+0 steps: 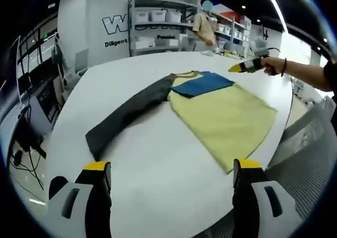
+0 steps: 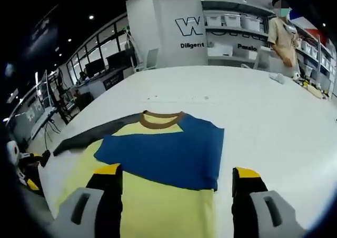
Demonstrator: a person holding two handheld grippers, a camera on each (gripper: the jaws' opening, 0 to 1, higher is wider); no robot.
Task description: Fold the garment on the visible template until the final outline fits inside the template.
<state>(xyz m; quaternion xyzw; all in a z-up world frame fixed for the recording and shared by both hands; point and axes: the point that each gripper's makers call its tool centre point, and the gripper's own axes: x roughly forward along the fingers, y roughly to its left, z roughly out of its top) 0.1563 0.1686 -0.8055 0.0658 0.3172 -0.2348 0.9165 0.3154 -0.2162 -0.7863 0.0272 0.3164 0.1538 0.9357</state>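
Pale yellow long-sleeved shirt spread flat on the white table, brown collar at the far end in the right gripper view. Blue sleeve folded across the chest; dark grey sleeve stretched out straight to the left in the left gripper view, off the body and onto bare tabletop. No template outline distinguishable around the garment.

Left gripper held above the near table edge — jaws wide apart, nothing between them, yellow tips clear of the cloth. Right gripper poised over the yellow body just near the blue sleeve's edge, jaws likewise spread wide and empty; seen also from the left gripper view at far right, gripped by a hand beyond the shirt's collar end.

Beyond the table — shelving with white bins, and a person standing beside it.
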